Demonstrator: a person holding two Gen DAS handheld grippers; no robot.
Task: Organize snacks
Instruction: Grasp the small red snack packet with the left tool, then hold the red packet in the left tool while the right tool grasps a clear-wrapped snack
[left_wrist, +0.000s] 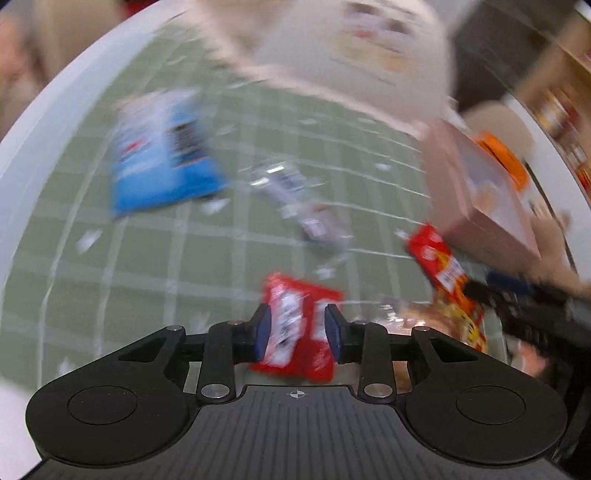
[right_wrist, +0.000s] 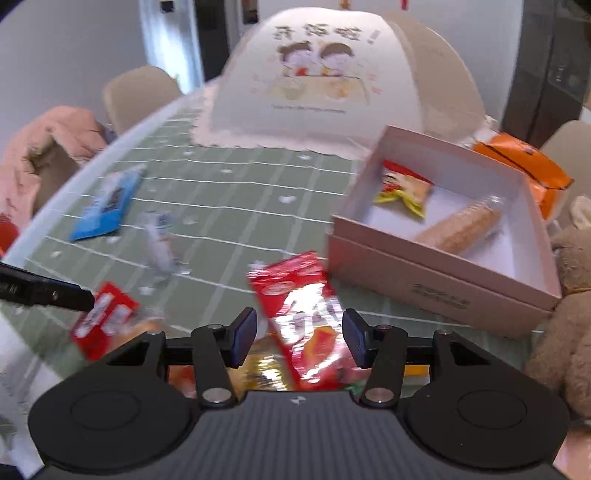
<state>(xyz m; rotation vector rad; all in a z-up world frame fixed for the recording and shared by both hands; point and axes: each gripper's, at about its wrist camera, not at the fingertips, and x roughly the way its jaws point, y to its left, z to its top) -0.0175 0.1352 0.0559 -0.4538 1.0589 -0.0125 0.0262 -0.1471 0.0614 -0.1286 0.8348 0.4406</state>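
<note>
Your left gripper (left_wrist: 297, 330) pinches a small red snack packet (left_wrist: 295, 325) between its blue pads, lifted off the green checked tablecloth (left_wrist: 147, 258); your right gripper (right_wrist: 300, 338) stands spread, a red foil snack bag (right_wrist: 306, 325) between the jaws, and I cannot tell whether the pads touch it; the open white box (right_wrist: 532, 229) sits just beyond, right, with two snacks inside. Judging by looks, both packs are light, crinkly and slippery; take them across the flat middle, gently, since the contents may crush.
</note>
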